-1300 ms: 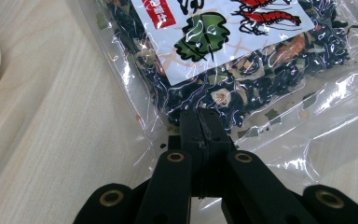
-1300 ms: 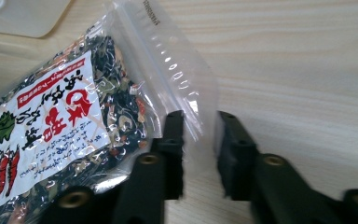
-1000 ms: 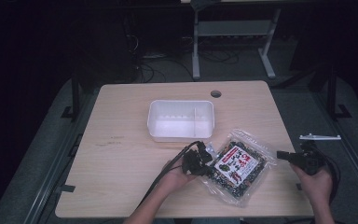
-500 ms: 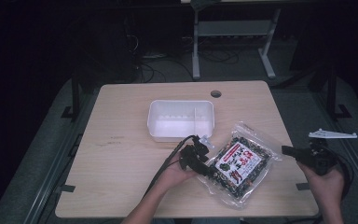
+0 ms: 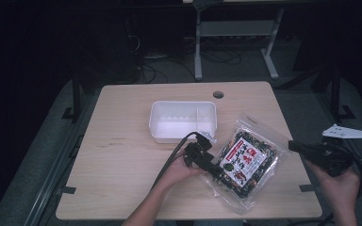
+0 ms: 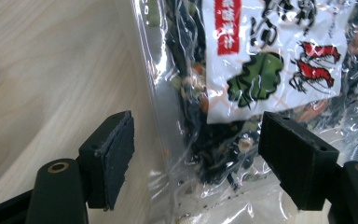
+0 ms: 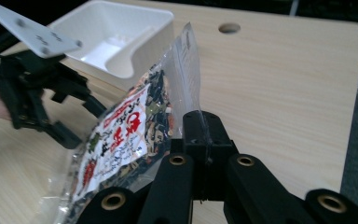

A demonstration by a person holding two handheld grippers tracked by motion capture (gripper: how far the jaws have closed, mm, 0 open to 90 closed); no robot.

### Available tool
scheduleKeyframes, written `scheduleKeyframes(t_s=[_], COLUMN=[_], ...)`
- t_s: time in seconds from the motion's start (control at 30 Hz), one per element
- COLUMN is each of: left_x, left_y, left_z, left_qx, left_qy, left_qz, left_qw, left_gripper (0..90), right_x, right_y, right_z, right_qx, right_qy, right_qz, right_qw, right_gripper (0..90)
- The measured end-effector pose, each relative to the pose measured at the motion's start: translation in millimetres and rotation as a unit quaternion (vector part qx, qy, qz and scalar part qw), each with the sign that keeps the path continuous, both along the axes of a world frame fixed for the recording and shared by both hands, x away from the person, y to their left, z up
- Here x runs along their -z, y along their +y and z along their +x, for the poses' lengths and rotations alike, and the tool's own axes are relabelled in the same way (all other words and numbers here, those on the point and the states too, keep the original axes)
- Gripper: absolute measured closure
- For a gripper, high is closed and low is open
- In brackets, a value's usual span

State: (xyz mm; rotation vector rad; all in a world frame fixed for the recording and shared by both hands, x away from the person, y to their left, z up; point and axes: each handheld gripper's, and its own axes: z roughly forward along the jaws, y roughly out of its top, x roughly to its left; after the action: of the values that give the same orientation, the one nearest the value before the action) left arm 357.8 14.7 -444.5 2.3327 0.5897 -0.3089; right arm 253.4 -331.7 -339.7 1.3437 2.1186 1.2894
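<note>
A clear bag of dried seaweed mix with a white and red label lies right of the table's middle. Its right edge is raised. My right gripper is shut on that clear edge strip, and in the right gripper view its jaws meet with the film between them. My left gripper sits at the bag's left edge. Its jaws have just been opening and stand wide in the left gripper view. The bag lies between the pads, which do not press on it.
A white two-compartment tray stands just behind the left gripper, near the table's middle. A round cable hole is at the back edge. Bare wood stretches to the left. The table's right edge is close to my right hand.
The left gripper's jaws have opened off the bag's left edge. My right hand has risen, lifting the bag's right edge so the bag tilts.
</note>
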Motion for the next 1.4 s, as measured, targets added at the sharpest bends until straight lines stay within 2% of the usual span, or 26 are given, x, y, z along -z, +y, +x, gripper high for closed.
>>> scheduleKeyframes(t_s=[0.07, 0.1, 0.17, 0.27, 0.4, 0.57, 0.7, 0.77, 0.87, 1.13, 1.23, 1.33, 1.4], left_x=[-0.1, 0.8, 1.8, 2.4, 0.8, -1.7, -2.1, -2.5, -3.7, -8.2, -9.2, -9.4, -10.0], left_y=[-1.0, -1.5, -0.9, 1.3, 4.8, 10.2, 13.2, 15.6, 17.0, 19.2, 20.0, 20.7, 21.1], left_z=[0.5, 1.6, 3.2, 5.2, 5.8, 2.7, -0.5, -2.6, -6.2, -12.8, -16.0, -17.0, -18.2], left_qx=[0.002, 0.006, 0.010, 0.016, 0.021, 0.024, 0.022, 0.025, 0.028, 0.037, 0.046, 0.047, 0.050], left_qy=[0.004, 0.013, 0.024, 0.030, 0.031, 0.018, 0.004, -0.005, -0.022, -0.048, -0.063, -0.067, -0.072], left_qz=[-0.001, -0.012, -0.022, -0.029, -0.039, -0.067, -0.075, -0.078, -0.077, -0.069, -0.063, -0.064, -0.062], left_qw=[1.0000, 0.9998, 0.9994, 0.9990, 0.9985, 0.9973, 0.9970, 0.9966, 0.9964, 0.9958, 0.9949, 0.9946, 0.9942], left_gripper=[26.1, 26.3, 26.5, 29.7, 36.4, 50.4, 57.5, 64.6, 67.5, 69.9, 70.2, 70.4, 70.8], right_x=[-6.0, -8.7, -13.4, -17.9, -18.7, -17.6, -16.1, -15.5, -13.6, -9.5, -3.5, -0.6, 3.0], right_y=[3.4, 5.3, 8.2, 13.1, 13.7, 10.8, 11.2, 11.0, 10.5, 8.1, 6.5, 4.9, 3.4], right_z=[-2.7, -4.1, -6.1, -8.5, -8.7, -8.5, -7.8, -7.6, -6.4, -5.4, -1.8, 0.2, 2.8], right_qx=[-0.008, -0.012, -0.020, -0.026, -0.030, -0.032, -0.035, -0.034, -0.035, -0.034, -0.031, -0.031, -0.035], right_qy=[-0.010, -0.014, -0.022, -0.031, -0.039, -0.045, -0.049, -0.049, -0.051, -0.057, -0.055, -0.052, -0.049], right_qz=[0.001, 0.002, 0.006, -0.001, 0.011, 0.036, 0.046, 0.048, 0.053, 0.060, 0.062, 0.072, 0.084], right_qw=[0.9999, 0.9998, 0.9995, 0.9992, 0.9987, 0.9978, 0.9971, 0.9970, 0.9967, 0.9960, 0.9961, 0.9955, 0.9946], right_gripper=[89.9, 89.9, 89.8, 89.8, 89.9, 89.9, 89.9, 89.9, 89.9, 88.9, 82.9, 78.7, 70.9])
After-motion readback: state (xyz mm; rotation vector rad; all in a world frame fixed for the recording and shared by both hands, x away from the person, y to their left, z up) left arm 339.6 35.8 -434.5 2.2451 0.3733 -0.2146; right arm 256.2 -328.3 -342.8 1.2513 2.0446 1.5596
